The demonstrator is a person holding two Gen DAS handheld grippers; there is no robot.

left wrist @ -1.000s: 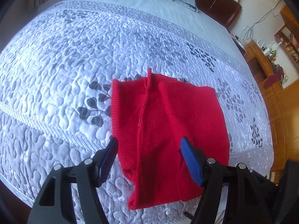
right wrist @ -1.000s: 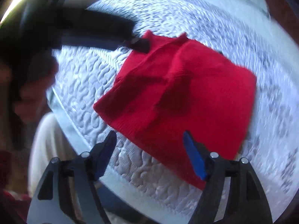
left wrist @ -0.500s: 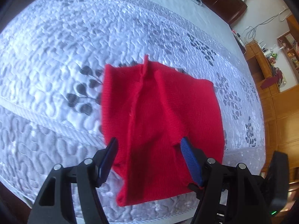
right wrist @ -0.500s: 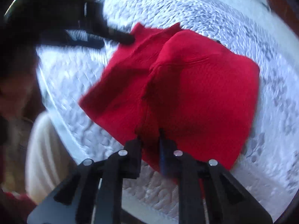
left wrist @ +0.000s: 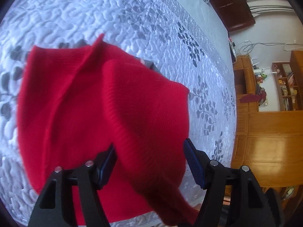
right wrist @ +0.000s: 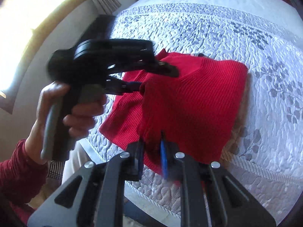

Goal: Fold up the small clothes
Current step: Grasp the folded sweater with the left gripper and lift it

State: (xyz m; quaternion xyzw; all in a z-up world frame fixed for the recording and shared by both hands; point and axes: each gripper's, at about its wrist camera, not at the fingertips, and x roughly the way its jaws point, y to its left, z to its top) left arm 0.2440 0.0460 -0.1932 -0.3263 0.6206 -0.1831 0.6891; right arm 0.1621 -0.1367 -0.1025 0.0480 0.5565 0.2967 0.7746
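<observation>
A small red knit garment [left wrist: 98, 117] lies on a quilted bed near its front edge; it also shows in the right wrist view [right wrist: 189, 106]. My right gripper [right wrist: 152, 151] is shut on the garment's near edge and lifts a fold of it. My left gripper [left wrist: 150, 160] is open, its blue pads on either side of a raised ridge of the red cloth. In the right wrist view the left gripper [right wrist: 157, 77] comes in from the left, with its fingers around the garment's left fold.
The bed has a pale quilted cover [left wrist: 132, 19] with grey leaf prints. A dark wooden headboard [left wrist: 231, 5] is at the far end. Wooden cabinets and shelves [left wrist: 265, 113] stand to the right of the bed. A curtained window [right wrist: 28, 19] is on the left.
My right gripper closed on the garment's near edge and lifted it. My left gripper moved forward over the cloth, staying open, with a fold now between its fingers.
</observation>
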